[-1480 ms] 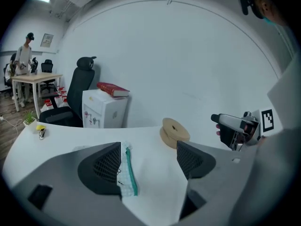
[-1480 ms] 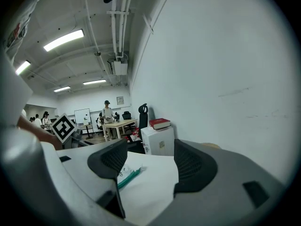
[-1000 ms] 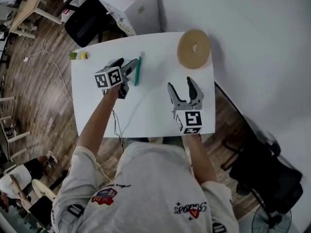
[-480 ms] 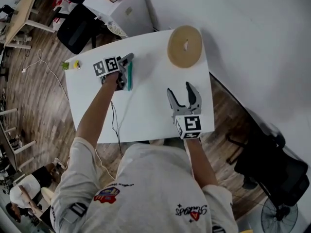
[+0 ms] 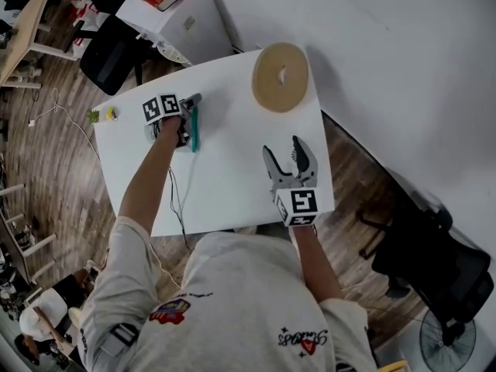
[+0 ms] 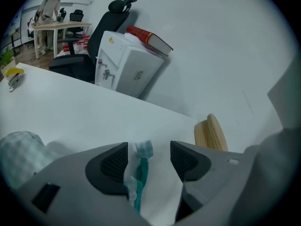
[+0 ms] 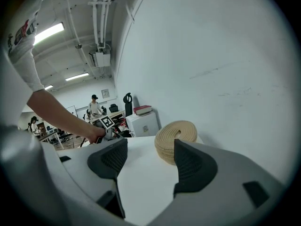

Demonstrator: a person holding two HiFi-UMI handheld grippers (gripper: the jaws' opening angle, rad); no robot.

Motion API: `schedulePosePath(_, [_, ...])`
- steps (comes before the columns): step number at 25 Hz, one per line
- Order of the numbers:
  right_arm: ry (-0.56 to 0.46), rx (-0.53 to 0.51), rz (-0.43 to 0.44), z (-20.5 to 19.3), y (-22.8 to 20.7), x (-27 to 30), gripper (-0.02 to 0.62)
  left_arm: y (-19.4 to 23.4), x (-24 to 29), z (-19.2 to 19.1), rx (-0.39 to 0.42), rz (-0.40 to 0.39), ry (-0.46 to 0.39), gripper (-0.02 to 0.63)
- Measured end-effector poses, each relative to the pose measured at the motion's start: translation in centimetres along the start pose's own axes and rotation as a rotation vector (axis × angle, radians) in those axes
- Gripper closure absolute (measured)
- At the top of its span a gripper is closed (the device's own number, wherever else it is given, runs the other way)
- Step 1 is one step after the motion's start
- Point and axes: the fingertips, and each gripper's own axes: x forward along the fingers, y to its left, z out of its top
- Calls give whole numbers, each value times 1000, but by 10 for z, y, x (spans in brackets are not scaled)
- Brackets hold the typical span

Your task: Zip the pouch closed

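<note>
White tabletop point(image 5: 232, 177); left gripper point(image 6: 148, 155) jaws just narrowing astride soft teal-zippered pouch point(image 6: 139, 177); right gripper point(image 5: 284, 150) agape, empty.

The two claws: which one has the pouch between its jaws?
The left claw: its jaws have just been closing with the pouch between them; the right claw is empty.

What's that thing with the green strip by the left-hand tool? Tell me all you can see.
It is the pouch: pale, soft-looking, nearly as white as the table it lies flat on, with a teal zipper along it and a pale tab at the far end. The left gripper straddles that end; its jaws have just been closing, not yet clamped.
</note>
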Motion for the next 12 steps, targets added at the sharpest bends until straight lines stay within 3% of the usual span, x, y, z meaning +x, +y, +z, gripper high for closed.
schedulePosePath(3, [-1,5,0,1,-6,1,298,1,6,-1,-15,-2,16,342])
schedulePosePath(12, [-10,6,15,2,-10,-2,299,7,12,-8,-2,-9,55,544])
